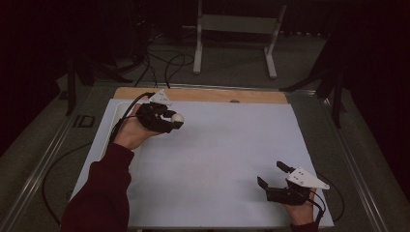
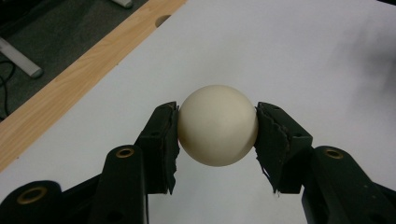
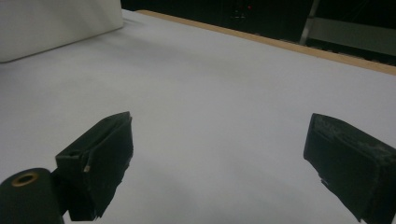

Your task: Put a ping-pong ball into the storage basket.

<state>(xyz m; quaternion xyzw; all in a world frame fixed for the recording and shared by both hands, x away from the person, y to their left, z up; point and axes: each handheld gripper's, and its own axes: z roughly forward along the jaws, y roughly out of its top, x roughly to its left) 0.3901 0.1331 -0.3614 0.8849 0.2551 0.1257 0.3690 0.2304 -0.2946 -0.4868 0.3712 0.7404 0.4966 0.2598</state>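
Observation:
A cream-white ball (image 2: 218, 125) is pinched between the two black pads of my left gripper (image 2: 217, 133), which is shut on it above the white sheet. In the high view that ball (image 1: 177, 118) shows at the tip of the left gripper (image 1: 175, 121), held at the back left of the sheet. My right gripper (image 1: 271, 175) rests near the front right corner with its jaws spread wide. In the right gripper view its pads (image 3: 103, 158) stand far apart with nothing between them, and the gripper (image 3: 219, 172) looks across bare white sheet.
A white sheet (image 1: 227, 159) covers the table, with a wooden strip (image 1: 203, 94) along its far edge. A white tray edge (image 1: 118, 113) lies under the left hand. Beyond the table stand a white frame (image 1: 237, 29) and floor cables (image 1: 159, 63).

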